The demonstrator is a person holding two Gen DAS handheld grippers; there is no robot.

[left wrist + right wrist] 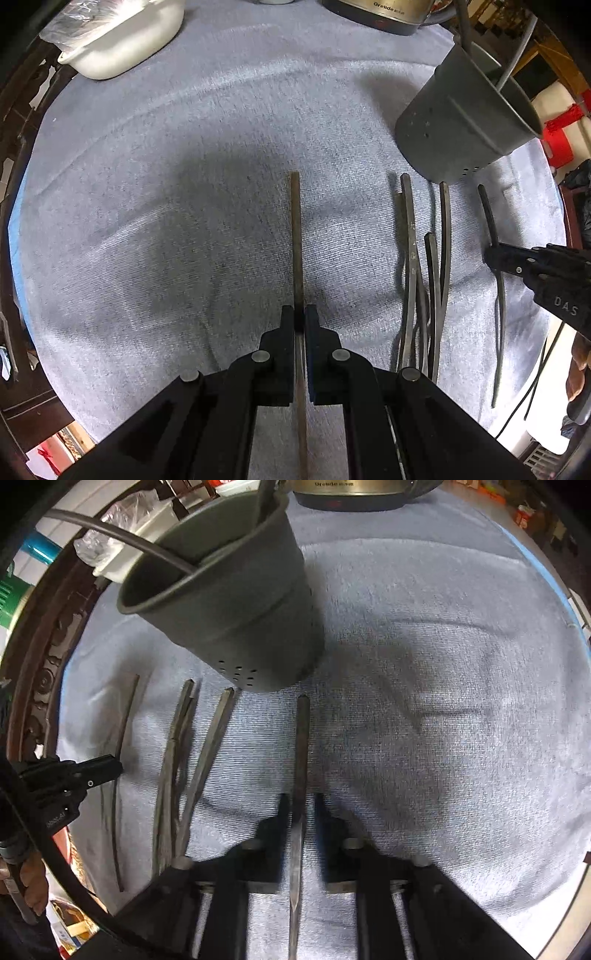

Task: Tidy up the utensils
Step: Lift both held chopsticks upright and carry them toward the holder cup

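My left gripper (299, 314) is shut on a brown chopstick (296, 229) that lies along the grey cloth; it also shows at the left of the right wrist view (110, 766). My right gripper (303, 801) straddles a dark chopstick (302, 746), jaws slightly apart around it; it enters the left wrist view at the right edge (491, 256). Several loose chopsticks (424, 266) lie between the two; they also show in the right wrist view (184, 760). A grey perforated utensil holder (465, 122) stands behind them, seen close in the right wrist view (236, 602), with utensil handles sticking out.
A grey cloth (184, 184) covers the round table. A white tub (122, 40) sits at the far left. A steel kettle (384, 13) stands at the back; it also shows in the right wrist view (351, 491). The table's dark carved rim (40, 686) is at the left.
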